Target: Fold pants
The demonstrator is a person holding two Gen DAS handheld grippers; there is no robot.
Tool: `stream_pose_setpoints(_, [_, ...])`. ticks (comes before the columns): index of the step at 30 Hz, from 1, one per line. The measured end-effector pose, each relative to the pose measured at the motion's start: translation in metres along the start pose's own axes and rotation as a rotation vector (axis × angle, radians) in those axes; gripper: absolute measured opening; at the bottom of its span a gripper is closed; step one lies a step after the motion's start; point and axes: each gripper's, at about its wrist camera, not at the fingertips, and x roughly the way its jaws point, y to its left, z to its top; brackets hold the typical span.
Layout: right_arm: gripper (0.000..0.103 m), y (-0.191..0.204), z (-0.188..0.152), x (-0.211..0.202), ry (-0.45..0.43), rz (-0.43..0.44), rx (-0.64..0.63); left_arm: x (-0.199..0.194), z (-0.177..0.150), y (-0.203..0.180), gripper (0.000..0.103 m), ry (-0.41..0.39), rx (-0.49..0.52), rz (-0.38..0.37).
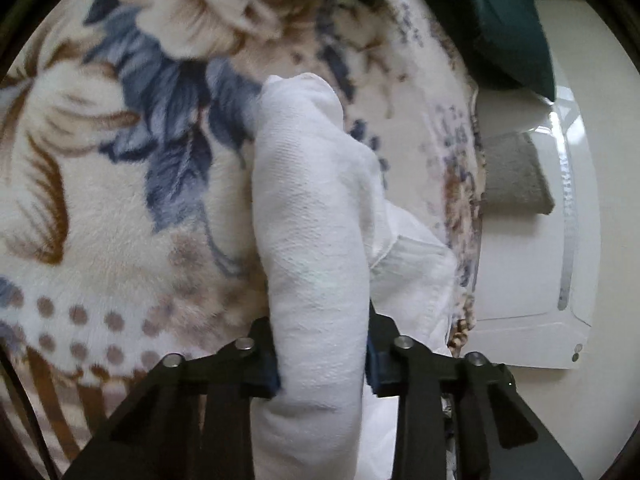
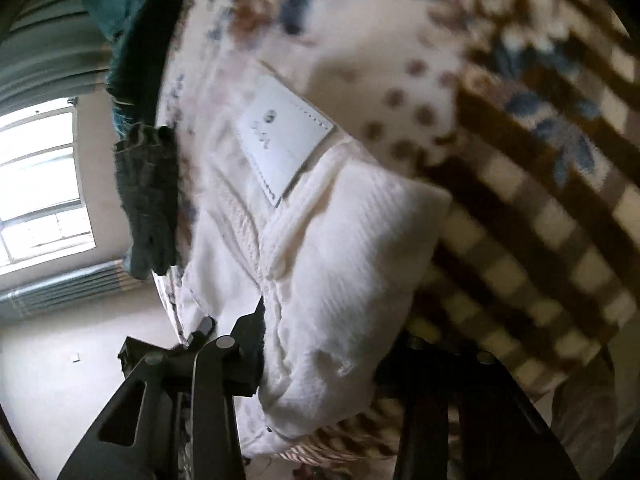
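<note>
Two hand-held grippers grip a pair of white pants [image 1: 316, 200] above a bed spread with a floral fleece blanket [image 1: 120, 200], apparently midway through a fold.

Nearest the left wrist camera, the left gripper [image 1: 322, 364] has its fingers [image 1: 266, 364] pinching a thick, rolled-over bundle of the cloth. The bundle fills the gap between them and runs forward over the blanket, probably so a doubled layer can be carried across as one piece. To the right of that bundle a looser hemmed part of the garment droops toward the edge of the bed.

In the right wrist view, the right gripper [image 2: 320, 360] has a puffed fold of the same ribbed white fabric between its fingers [image 2: 248, 356]. The right-hand finger is in shadow, so the grip looks closed on the cloth but cannot be confirmed in full. Just beyond, the white waistband patch [image 2: 286, 140] lies face up, suggesting this hand has the waist end while the other takes the leg end; that is a reading, not a certainty.

Farther off, a dark green blanket [image 1: 508, 28] is heaped at the edge of the bed. A grey mat [image 1: 516, 180] lies on the pale floor, and a bright window [image 2: 36, 184] lights the room.
</note>
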Motion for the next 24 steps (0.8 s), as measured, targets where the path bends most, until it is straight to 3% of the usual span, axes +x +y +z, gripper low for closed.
stream_pose_setpoints(7, [0.042, 0.064, -0.011, -0.054, -0.032, 0.018, -0.043, -0.053, 0.008, -0.034, 0.024, -0.043, 0.045, -0.054])
stream_pose_setpoints(14, [0.042, 0.166, -0.017, -0.084, -0.053, 0.057, -0.139, -0.125, 0.053, -0.081, 0.024, -0.089, 0.115, -0.07])
stream_pose_setpoints(18, [0.042, 0.236, 0.003, -0.064, -0.054, 0.096, -0.184, -0.164, 0.093, -0.1, 0.024, -0.136, 0.147, -0.047])
stream_pose_setpoints(24, [0.042, 0.343, 0.047, -0.003, -0.026, 0.154, -0.249, -0.205, 0.188, -0.12, 0.024, -0.217, 0.151, -0.005])
